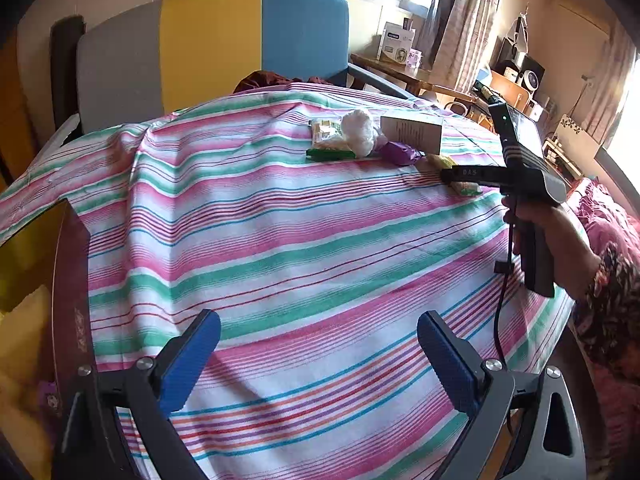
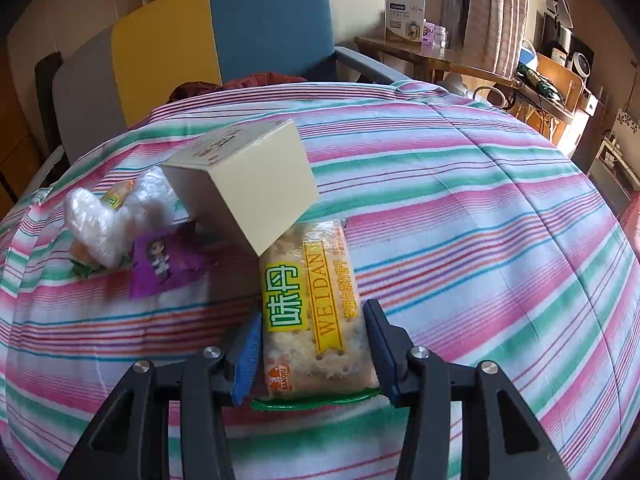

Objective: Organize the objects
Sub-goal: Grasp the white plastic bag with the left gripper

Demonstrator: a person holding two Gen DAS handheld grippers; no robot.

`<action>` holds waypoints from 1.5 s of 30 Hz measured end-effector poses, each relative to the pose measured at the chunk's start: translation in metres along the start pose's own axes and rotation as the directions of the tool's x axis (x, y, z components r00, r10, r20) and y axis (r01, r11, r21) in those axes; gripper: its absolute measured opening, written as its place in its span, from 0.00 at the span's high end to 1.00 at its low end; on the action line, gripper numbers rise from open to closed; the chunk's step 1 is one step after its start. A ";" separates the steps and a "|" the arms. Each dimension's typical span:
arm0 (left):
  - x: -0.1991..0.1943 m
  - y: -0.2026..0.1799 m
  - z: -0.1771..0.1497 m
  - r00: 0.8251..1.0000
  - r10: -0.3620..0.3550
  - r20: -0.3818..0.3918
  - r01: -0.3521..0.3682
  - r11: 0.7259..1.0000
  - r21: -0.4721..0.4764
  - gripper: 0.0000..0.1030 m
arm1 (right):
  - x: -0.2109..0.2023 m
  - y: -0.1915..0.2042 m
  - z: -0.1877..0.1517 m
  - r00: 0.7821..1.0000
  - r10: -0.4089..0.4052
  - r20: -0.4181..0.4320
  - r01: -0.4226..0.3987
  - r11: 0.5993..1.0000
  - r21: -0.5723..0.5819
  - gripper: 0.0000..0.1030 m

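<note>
A cracker packet [image 2: 316,304] with yellow and green print lies lengthwise on the striped cloth [image 2: 480,240]. My right gripper [image 2: 312,316] is shut on it, with a blue pad against each long side. The packet's far end touches a tilted cream box [image 2: 248,184]. Left of the box lie a purple sachet [image 2: 164,264] and a crumpled white plastic bag [image 2: 104,220]. In the left wrist view the right gripper [image 1: 450,176], held by a hand [image 1: 560,240], sits at the right end of that cluster. My left gripper [image 1: 318,320] is open over bare cloth, with nothing between its fingers.
A dark red container [image 1: 68,280] with yellow items inside stands at the left, beside my left gripper. A green wrapper [image 1: 330,155] lies near the white bag [image 1: 360,132]. A grey, yellow and blue chair back [image 1: 212,48] rises behind the table. A cluttered wooden desk [image 1: 400,72] stands at the far right.
</note>
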State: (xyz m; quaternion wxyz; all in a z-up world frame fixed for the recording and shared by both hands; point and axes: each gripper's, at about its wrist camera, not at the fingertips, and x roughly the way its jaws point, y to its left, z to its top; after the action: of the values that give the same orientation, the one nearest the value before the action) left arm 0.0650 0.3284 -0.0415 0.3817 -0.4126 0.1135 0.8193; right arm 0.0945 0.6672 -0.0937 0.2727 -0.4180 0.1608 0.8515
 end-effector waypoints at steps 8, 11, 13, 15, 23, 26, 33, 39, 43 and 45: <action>0.031 -0.016 0.051 0.999 0.002 0.035 -0.001 1.000 -0.007 0.03 | -0.029 0.016 -0.039 0.998 0.041 0.042 -0.043 0.998 0.044 0.53; 0.049 -0.024 0.078 0.998 0.033 0.053 -0.033 0.999 -0.001 0.03 | -0.031 0.025 -0.043 0.998 0.008 0.069 -0.009 1.000 0.011 0.53; 0.064 -0.029 0.096 0.997 0.056 0.059 -0.057 0.998 0.011 0.03 | -0.030 0.030 -0.045 0.997 -0.021 0.081 0.022 1.000 -0.011 0.53; 0.079 -0.036 0.115 0.996 0.058 0.062 -0.059 0.998 0.022 0.03 | -0.030 0.034 -0.046 0.995 -0.041 0.095 0.043 0.999 -0.025 0.53; 0.133 -0.044 0.173 0.997 0.044 0.070 -0.040 0.997 -0.060 0.04 | -0.028 0.030 -0.047 0.992 -0.053 0.119 0.055 0.998 -0.014 0.53; 0.149 -0.048 0.185 0.995 0.067 0.073 -0.064 0.997 -0.040 0.09 | -0.026 0.029 -0.046 0.991 -0.055 0.126 0.056 0.998 -0.008 0.53; 0.190 -0.059 0.188 1.000 0.019 0.004 -0.019 1.000 -0.019 0.48 | -0.026 0.030 -0.047 0.988 -0.068 0.136 0.070 0.997 -0.013 0.53; 0.182 -0.058 0.174 0.998 0.032 0.052 -0.034 0.999 0.035 0.65 | -0.025 0.028 -0.046 0.987 -0.077 0.144 0.078 0.997 -0.006 0.53; 0.170 -0.045 0.159 0.997 0.029 0.069 -0.029 1.000 -0.001 0.65 | -0.025 0.027 -0.045 0.985 -0.087 0.146 0.089 0.996 -0.005 0.53; 0.163 -0.037 0.146 0.997 0.034 0.076 -0.032 0.999 -0.026 0.65 | -0.025 0.027 -0.046 0.985 -0.090 0.148 0.091 0.996 -0.003 0.53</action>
State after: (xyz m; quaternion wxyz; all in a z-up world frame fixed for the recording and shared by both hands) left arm -0.0543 0.5133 -0.0690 0.3669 -0.3839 0.0954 0.8419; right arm 0.1195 0.6144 -0.0999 0.3204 -0.3621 0.1169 0.8675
